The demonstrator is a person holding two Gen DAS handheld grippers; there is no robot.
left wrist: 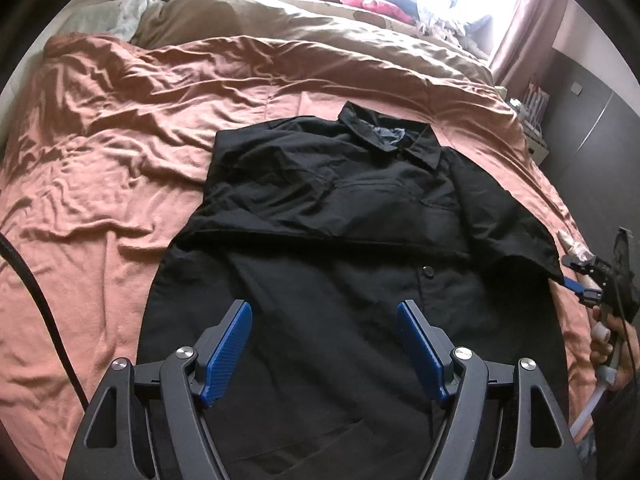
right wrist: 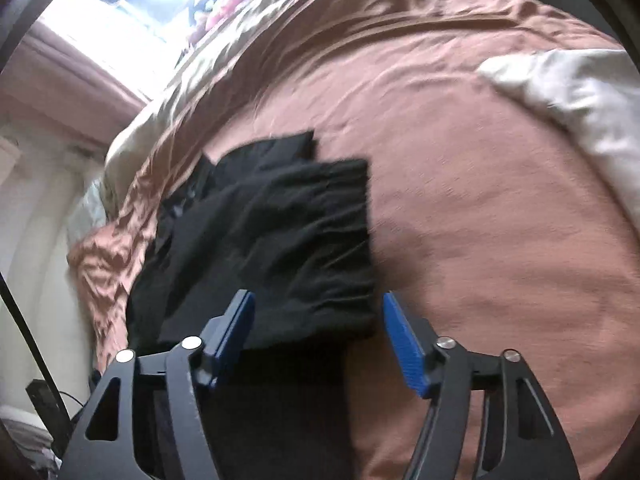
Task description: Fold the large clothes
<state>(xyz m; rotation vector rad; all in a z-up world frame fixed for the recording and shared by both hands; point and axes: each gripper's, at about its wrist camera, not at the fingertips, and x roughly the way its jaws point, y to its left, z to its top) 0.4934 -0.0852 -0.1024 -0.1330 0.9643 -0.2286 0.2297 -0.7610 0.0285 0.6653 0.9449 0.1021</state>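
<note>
Shirt (left wrist: 320,216) lies flat on the bed (left wrist: 100,160) for folding; left claw (left wrist: 324,344) and right claw (right wrist: 318,332) hover spread, pinching nothing.

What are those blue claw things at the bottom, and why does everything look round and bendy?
Those claws are grippers, tools a person holds, one in each hand. A small camera sits on each and looks out between its two fingers; its wide lens bends the picture. One picture comes from the left gripper, the other from the right gripper. Both look down at a black shirt with a collar, lying on a bed's pinkish-brown cover. One sleeve is already folded across the shirt. Both grippers are open over the shirt and hold nothing. At the left picture's edge you can see the person's hand holding the other gripper.
</note>
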